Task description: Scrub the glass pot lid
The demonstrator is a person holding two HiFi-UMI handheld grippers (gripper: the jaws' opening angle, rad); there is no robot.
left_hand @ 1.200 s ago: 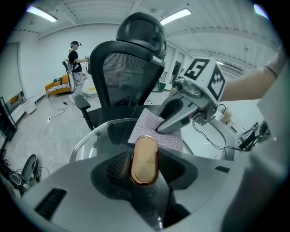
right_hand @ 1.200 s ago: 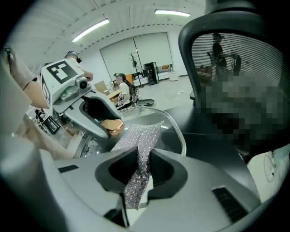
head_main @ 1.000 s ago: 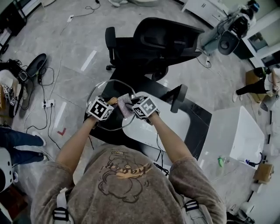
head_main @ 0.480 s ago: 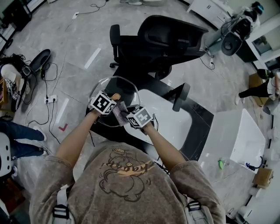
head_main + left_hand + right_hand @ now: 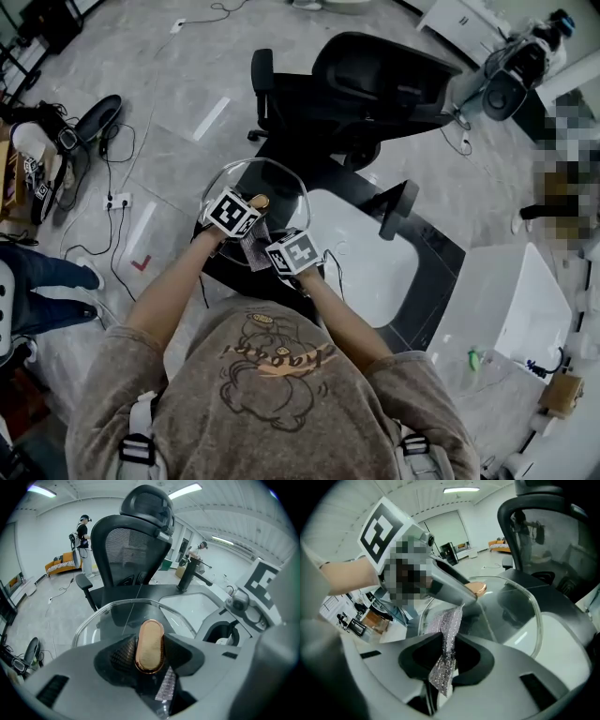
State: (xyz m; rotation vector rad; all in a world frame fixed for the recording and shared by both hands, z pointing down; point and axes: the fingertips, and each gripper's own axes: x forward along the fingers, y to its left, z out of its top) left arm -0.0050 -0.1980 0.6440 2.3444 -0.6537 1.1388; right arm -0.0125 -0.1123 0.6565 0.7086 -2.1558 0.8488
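The glass pot lid [image 5: 272, 183] is held up over the black counter's left end, its clear disc tilted toward the chair. My left gripper [image 5: 251, 211] is shut on the lid's copper-coloured knob [image 5: 150, 644], which fills the space between its jaws. The lid's rim [image 5: 126, 605] arcs just beyond the knob. My right gripper [image 5: 272, 248] is shut on a silvery scrubbing cloth [image 5: 446, 644]. The cloth [image 5: 255, 246] hangs against the lid's near side, below the knob [image 5: 478, 588] and beside the left gripper. The glass disc [image 5: 520, 606] spreads to the right of the cloth.
A black office chair [image 5: 366, 89] stands just beyond the lid. A white sink basin [image 5: 370, 258] with a black tap [image 5: 398, 208] is set in the black counter [image 5: 431, 272]. Cables and a power strip [image 5: 117, 202] lie on the floor at left. A person's leg [image 5: 42, 267] is at the far left.
My right gripper has slid left and nearer with the cloth, from the lid's right side to under the left gripper. The left gripper and the lid have stayed put.
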